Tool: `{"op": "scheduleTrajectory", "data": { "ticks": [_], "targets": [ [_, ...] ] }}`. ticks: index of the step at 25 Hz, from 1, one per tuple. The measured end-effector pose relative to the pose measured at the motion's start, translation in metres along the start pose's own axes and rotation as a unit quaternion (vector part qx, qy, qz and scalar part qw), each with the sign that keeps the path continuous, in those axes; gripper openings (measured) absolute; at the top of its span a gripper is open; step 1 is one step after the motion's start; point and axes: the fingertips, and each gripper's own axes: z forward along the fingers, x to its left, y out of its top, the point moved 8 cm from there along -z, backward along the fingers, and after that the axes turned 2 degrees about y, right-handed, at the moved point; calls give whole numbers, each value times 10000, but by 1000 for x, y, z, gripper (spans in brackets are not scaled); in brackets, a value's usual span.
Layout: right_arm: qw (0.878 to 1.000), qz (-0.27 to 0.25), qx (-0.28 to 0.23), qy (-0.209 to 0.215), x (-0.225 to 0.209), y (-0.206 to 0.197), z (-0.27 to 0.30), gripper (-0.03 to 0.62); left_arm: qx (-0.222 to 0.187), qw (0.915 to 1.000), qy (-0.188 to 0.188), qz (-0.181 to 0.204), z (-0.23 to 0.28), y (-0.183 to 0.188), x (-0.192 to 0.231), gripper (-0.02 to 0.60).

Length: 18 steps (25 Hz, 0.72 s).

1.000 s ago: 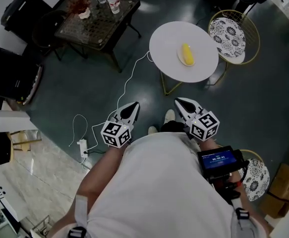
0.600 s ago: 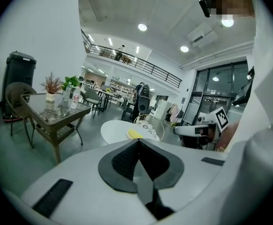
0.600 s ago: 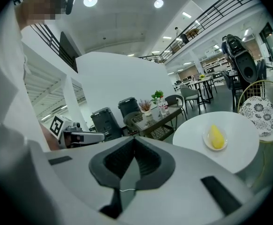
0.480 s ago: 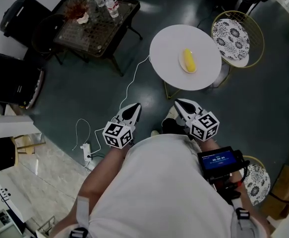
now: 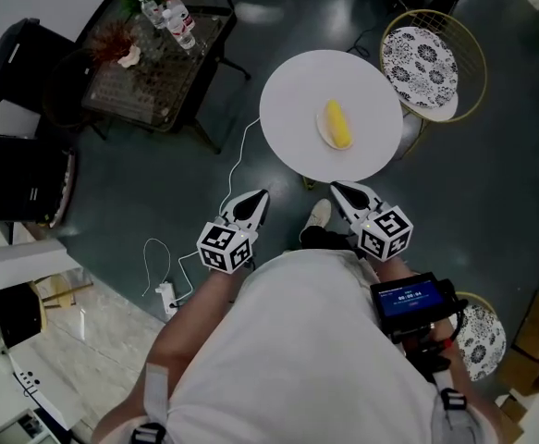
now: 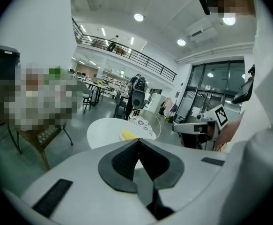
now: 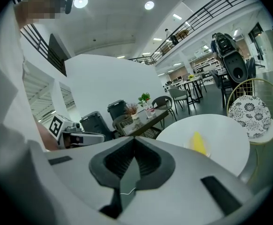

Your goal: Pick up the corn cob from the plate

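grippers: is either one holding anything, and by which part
Nothing is held. The left gripper and right gripper are shut and empty; the corn cob lies on the plate.

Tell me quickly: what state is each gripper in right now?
Left gripper: closed, holding nothing.
Right gripper: closed, holding nothing.

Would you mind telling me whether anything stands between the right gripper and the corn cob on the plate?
Nothing visible does. The right gripper, jaws together, is short of the round table, and only bare tabletop lies between its near edge and the corn cob on the plate.
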Motion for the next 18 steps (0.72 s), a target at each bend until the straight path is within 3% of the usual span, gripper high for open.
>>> {"op": "scheduleTrajectory", "data": {
  "ticks": [18],
  "targets": [
    [9980,202,-309,-503,-123,48,-1,8,509,9979,-227,330,121,66,8,6]
  ]
}}
